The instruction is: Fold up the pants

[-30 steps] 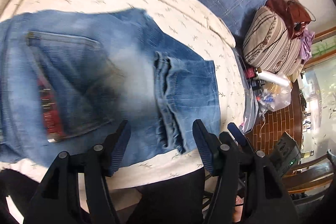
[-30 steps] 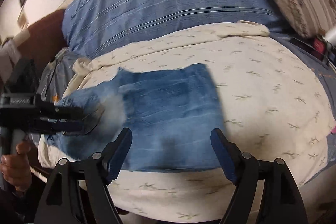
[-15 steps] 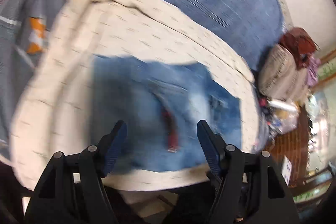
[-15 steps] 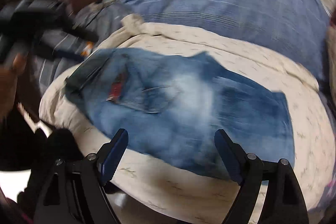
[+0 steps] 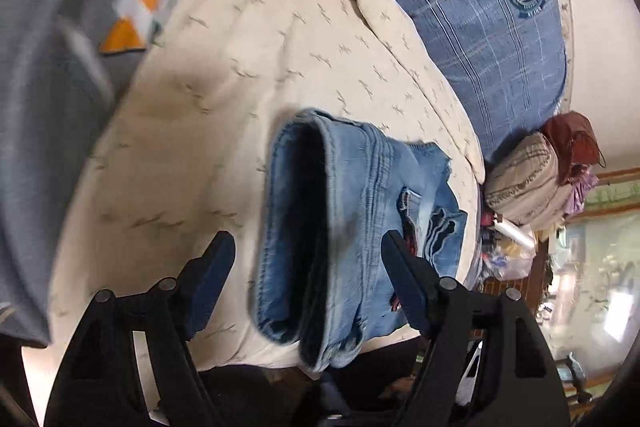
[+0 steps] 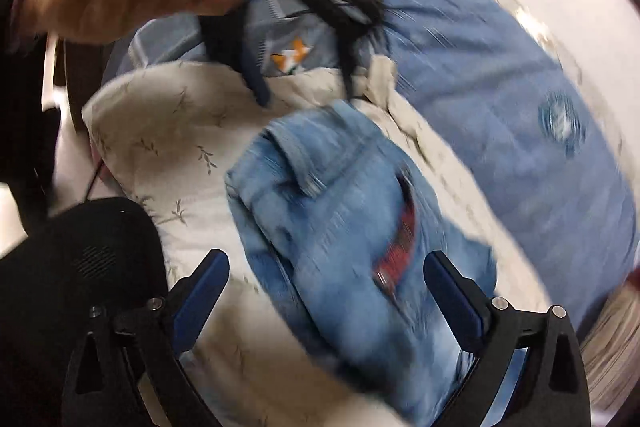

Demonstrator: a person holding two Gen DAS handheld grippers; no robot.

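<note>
The light blue jeans point(image 5: 352, 235) lie folded into a compact bundle on the cream quilt point(image 5: 224, 99), the rounded fold edge facing the left wrist view. A red patch shows on top. My left gripper point(image 5: 308, 275) is open and empty, held above the bundle's near end. In the right wrist view the jeans point(image 6: 344, 235) are blurred. My right gripper point(image 6: 326, 291) is open and empty above them. The left gripper point(image 6: 304, 79) also shows there, held in a hand above the far end of the bundle.
A blue plaid pillow point(image 5: 480, 11) lies behind the quilt. A grey garment with an orange patch point(image 5: 60, 47) lies at the left. A striped cushion point(image 5: 524, 183) and a red bag point(image 5: 572, 143) sit at the right, with clutter on the floor below.
Both grippers have swung round toward the left end of the jeans and lifted. The jeans, seen flat before, now show as a folded bundle end-on.
</note>
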